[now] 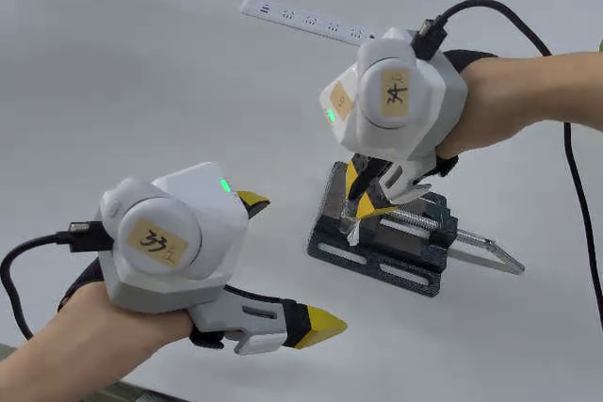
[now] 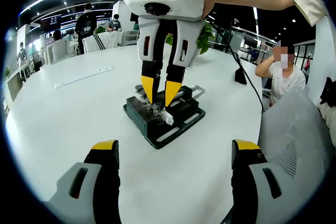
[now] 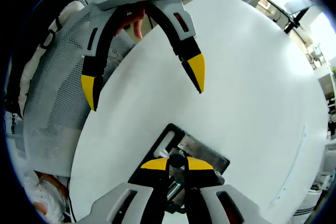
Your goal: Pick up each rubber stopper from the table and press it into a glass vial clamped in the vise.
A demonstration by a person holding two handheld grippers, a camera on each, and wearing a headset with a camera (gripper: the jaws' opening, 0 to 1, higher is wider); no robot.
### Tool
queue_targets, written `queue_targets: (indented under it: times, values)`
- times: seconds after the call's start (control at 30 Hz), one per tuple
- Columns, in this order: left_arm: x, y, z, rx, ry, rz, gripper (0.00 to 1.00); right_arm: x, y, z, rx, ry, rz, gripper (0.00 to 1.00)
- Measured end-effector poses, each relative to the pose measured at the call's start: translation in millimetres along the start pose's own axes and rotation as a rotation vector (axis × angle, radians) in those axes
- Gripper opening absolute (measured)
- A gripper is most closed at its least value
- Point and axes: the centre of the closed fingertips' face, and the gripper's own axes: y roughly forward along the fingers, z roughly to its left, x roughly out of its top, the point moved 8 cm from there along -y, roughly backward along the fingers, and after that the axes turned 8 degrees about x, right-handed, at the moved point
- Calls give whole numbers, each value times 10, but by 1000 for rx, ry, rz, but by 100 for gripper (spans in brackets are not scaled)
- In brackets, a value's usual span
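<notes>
Rubber on glass is the hazard at this stage: the right gripper (image 3: 177,164) stands over the vise (image 1: 396,249) with its jaws drawn close about a small dark round piece, judged to be the rubber stopper (image 3: 177,157), at the vise's clamping gap. If the press runs off the vial's axis, the stopper may cock in the mouth and seat crooked, or spring out sideways on release. Too hard a push could chip the glass vial or drive it down through the clamp, and the vise, if not fastened to the white table (image 1: 141,72), could skid. The vial itself is too small to make out beneath the tips. The right hand is pitched steeply, jaws pointing down onto the vise. The left gripper (image 1: 288,263) hovers low, well apart from the vise, jaws spread wide and empty, aimed across the table toward it.
</notes>
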Motion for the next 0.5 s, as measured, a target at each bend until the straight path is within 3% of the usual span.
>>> queue_targets:
  times: [0.5]
  values:
    - [6,-18,23,10,1,-1,87,-31,3,6,-13,-26,-41,7]
